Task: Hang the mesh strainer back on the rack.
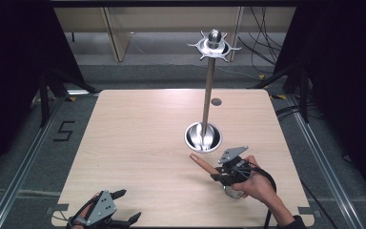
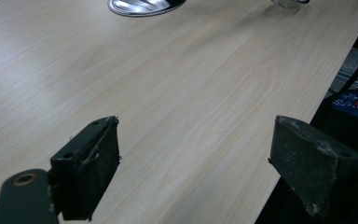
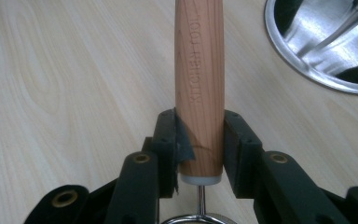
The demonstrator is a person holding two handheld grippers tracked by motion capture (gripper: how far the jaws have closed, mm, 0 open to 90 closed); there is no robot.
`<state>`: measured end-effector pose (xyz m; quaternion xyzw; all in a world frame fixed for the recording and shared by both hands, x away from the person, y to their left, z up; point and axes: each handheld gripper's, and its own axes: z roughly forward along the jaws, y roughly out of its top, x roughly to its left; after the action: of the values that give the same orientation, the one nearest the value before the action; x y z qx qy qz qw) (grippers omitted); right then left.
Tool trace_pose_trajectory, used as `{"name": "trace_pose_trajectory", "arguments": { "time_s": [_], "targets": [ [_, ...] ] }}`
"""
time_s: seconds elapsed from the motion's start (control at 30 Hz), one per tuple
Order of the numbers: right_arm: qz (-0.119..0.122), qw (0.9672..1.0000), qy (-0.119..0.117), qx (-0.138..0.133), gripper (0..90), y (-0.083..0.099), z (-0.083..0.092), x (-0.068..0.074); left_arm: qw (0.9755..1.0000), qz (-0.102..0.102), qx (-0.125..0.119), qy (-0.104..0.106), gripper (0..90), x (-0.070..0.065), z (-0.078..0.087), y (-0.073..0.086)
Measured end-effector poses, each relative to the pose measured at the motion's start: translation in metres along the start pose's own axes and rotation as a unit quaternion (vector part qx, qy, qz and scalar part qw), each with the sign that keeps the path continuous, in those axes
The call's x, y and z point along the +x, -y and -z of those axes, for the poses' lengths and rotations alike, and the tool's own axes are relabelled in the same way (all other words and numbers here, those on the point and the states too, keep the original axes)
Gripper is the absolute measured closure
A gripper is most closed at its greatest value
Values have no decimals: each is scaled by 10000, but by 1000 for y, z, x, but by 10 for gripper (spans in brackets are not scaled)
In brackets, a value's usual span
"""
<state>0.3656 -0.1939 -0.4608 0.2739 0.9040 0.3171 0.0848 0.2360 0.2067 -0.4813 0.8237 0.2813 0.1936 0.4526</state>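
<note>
Stand (image 1: 203,136) is the landmark: a steel base with a tall pole and a hook ring at the top. Just on the person's side of that base, the right gripper (image 1: 218,172) is clamped on the wooden handle (image 3: 199,88) of a utensil, pads pressing both its sides. The handle's long axis points up and left toward the base, its metal end toward the person. The left gripper (image 1: 124,206), jaws apart and empty, sits well away from the stand, so the right hand is far nearer.
</note>
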Motion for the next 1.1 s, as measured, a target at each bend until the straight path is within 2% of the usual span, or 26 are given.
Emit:
{"name": "trace_pose_trajectory", "arguments": {
  "time_s": [0.07, 0.1, 0.13, 0.17, 0.2, 0.23, 0.27, 0.33, 0.37, 0.43, 0.5, 0.57, 0.6, 0.63, 0.67, 0.7, 0.8, 0.83, 0.9, 1.03, 1.1],
  "targets": [
    [2, 10000, -78, 11, 696, 0, 2, 0, 10000, -7, 10, -1, 151, 0, 0, 0],
    [-42, 9999, -59, -88, 697, -1, 3, -1, 10000, -48, 7, -18, 152, 0, 0, 0],
    [89, 9995, -120, -278, 698, -1, 7, -2, 10000, -65, 11, -10, 152, 0, 1, 0],
    [89, 9995, -120, -278, 698, -1, 7, -2, 10000, -77, 49, -11, 152, 0, 1, 0],
    [-70, 9996, -183, -208, 698, -2, 11, -1, 10000, -9, -39, 14, 152, -1, 0, 0],
    [-135, 9990, -141, -400, 699, -2, 14, -1, 10000, 4, -47, -3, 152, -2, 1, 1],
    [-198, 9988, -182, -404, 700, -2, 15, -1, 10000, -23, -27, -12, 152, -2, 2, 1],
    [-205, 9987, -192, -435, 700, -3, 17, -2, 10000, -33, -44, 3, 152, -1, 2, 1],
    [-230, 9978, -288, -543, 702, -4, 20, -3, 9999, -114, -26, 39, 152, 0, 2, 0],
    [-177, 9975, -336, -595, 702, -5, 20, -4, 9999, -124, -26, 32, 152, 0, 2, 0],
    [-270, 9968, -319, -680, 704, -6, 25, -4, 9999, -122, -21, 35, 152, 0, 2, 1],
    [-279, 9958, -385, -783, 705, -7, 27, -6, 9999, -119, -43, 8, 152, -1, 2, 1],
    [-382, 9942, -414, -912, 705, -8, 30, -5, 10000, -10, -41, 3, 152, -2, 2, 1],
    [-382, 9942, -414, -912, 705, -8, 30, -5, 10000, -10, -41, 3, 152, -2, 2, 1],
    [-414, 9936, -428, -955, 705, -8, 31, -4, 9999, -119, -53, -7, 152, -1, 2, 1],
    [-352, 9928, -360, -1083, 705, -9, 33, -6, 9999, -114, -58, -11, 152, -1, 2, 1],
    [-453, 9911, -434, -1172, 706, -11, 38, -5, 9999, -98, -72, 5, 152, -1, 1, 2],
    [-364, 9902, -454, -1269, 706, -12, 39, -7, 9999, -108, -16, -21, 152, -1, 2, 1],
    [-466, 9881, -442, -1395, 706, -16, 47, -6, 10000, 22, -55, -7, 152, -2, 1, 2],
    [-400, 9864, -385, -1547, 706, -19, 56, -9, 10000, 42, -56, 9, 152, -2, 1, 2],
    [-442, 9849, -320, -1644, 707, -23, 64, -13, 10000, 52, -20, 23, 152, -1, 2, 2]
  ]
}}
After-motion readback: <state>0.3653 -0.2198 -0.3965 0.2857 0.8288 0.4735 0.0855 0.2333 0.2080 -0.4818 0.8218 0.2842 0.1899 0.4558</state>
